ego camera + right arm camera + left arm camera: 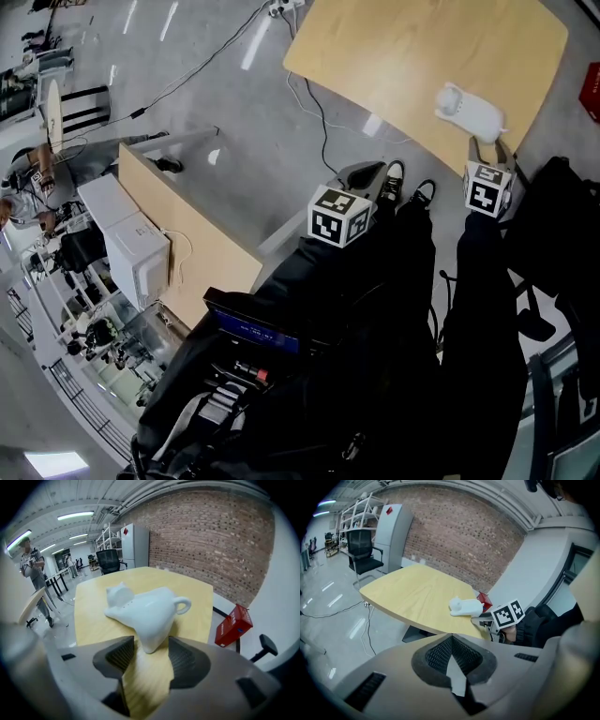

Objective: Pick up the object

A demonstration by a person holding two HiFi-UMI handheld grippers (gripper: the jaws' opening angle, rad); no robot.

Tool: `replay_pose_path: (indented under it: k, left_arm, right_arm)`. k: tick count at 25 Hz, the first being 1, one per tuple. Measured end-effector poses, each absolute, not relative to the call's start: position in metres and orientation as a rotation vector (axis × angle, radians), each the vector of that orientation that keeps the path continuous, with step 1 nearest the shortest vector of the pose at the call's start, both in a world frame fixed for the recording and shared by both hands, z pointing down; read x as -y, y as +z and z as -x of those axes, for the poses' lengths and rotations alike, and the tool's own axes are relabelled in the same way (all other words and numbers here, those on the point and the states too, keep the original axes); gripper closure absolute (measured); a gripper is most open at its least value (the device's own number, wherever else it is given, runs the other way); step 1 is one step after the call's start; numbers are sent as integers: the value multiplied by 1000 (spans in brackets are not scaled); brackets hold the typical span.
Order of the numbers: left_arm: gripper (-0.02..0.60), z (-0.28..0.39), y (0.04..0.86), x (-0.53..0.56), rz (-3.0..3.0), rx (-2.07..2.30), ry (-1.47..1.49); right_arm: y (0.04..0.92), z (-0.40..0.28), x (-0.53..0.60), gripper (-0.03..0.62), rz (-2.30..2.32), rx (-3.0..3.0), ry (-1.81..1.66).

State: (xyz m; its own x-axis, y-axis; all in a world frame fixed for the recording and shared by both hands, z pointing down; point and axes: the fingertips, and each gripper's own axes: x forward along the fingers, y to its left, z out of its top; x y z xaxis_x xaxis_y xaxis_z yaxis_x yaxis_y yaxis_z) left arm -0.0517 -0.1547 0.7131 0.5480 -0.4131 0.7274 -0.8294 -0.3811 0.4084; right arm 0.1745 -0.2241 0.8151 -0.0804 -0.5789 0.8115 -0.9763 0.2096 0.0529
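Note:
A white ceramic cat-shaped object (469, 111) (466, 606) (145, 609) lies on the light wooden table (412, 56) (93, 616) near its edge. My right gripper (487, 145) (151, 651) is open at that edge. The object's near end reaches between its ribbed pads (121, 653), with a gap showing on each side. My left gripper (370, 172) (452, 637) hangs off the table, to the left of the right one. It points toward the table, its pads meet at the tips and it holds nothing.
A red box (233, 625) (483, 599) stands beyond the table's right side. A second wooden table (187, 244) and white units stand to the left. Cables (319, 112) run over the grey floor. A black office chair (363, 550) and a person (33, 569) stand farther off.

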Motion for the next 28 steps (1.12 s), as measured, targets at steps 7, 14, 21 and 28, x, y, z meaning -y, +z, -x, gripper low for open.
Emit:
replay_pose_path:
  k: [7,14,21,28]
  left_arm:
    - [583,52,717,153,-1998,996,679]
    - [583,56,718,148,-1993,992,691]
    - [583,59,719,151,-1990,996,699]
    - [583,59,715,152,-1996,997,694]
  right_arm:
    - [812,-176,228,375,-1515,1773,669]
    - [812,-180,235,382,-1566,1763,649]
    - [804,-184,239,413,-1627,1746,606]
    - [792,-186,238,425,-1647,1756,594]
